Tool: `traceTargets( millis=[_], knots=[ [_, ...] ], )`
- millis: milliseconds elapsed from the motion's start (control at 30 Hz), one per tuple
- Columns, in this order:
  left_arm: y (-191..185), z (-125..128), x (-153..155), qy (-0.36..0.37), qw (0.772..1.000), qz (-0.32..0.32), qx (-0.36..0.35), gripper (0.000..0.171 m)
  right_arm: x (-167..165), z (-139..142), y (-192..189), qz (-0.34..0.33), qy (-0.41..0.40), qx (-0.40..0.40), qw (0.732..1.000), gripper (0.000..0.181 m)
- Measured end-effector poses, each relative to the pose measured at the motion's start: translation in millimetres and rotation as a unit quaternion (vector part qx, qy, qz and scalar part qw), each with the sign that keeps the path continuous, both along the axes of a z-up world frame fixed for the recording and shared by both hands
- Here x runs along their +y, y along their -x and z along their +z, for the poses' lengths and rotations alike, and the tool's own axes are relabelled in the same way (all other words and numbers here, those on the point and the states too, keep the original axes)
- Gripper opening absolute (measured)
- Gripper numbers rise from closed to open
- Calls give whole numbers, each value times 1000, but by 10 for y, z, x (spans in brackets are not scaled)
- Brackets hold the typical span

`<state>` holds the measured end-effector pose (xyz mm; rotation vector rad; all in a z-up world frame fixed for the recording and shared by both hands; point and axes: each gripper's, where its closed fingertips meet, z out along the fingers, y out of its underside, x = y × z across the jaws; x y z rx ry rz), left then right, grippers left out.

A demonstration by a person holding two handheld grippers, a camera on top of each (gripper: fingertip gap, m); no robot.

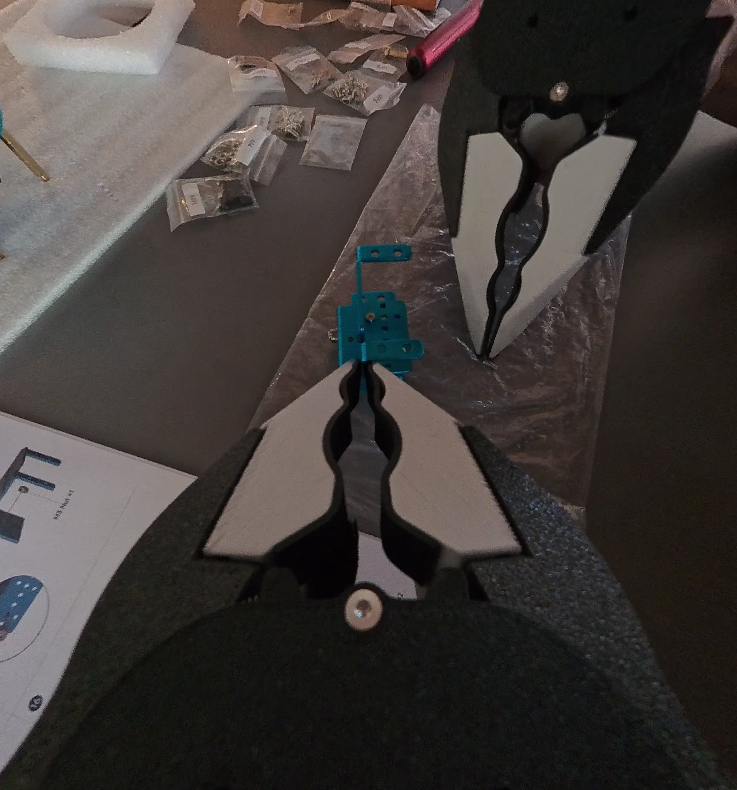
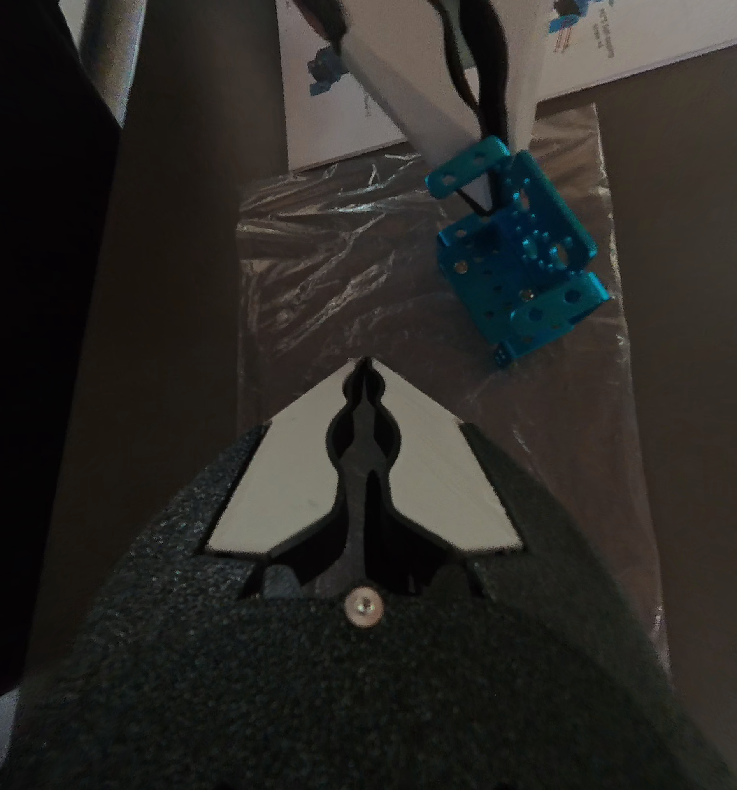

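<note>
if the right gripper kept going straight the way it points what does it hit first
Probably the crinkled clear plastic sheet on the table: the right gripper, shut and empty, points down at it. The blue bracket assembly sits off to one side.

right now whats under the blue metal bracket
A crinkled clear plastic bag lies under the blue metal bracket, spread on the dark table. The left tool is shut on the bracket's near edge. Whatever lies directly beneath the bracket is covered.

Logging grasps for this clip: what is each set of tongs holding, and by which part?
The left tongs are shut on the blue metal bracket, pinching its near edge by a perforated tab. The right tongs are shut and hold nothing.
</note>
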<state>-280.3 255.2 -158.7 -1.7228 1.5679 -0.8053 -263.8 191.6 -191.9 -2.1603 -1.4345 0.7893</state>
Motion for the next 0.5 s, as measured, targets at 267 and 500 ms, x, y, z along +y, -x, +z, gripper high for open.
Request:
traceTargets(
  millis=[267, 500],
  knots=[
    [-2, -8, 8, -3, 1000, -1, 0, 2, -29, 19, 46, 5, -1, 1, 1000, 7],
    [-1, -13, 4, -10, 1000, -2, 2, 2, -4, -7, 30, 1, 13, 8, 1000, 5]
  ],
)
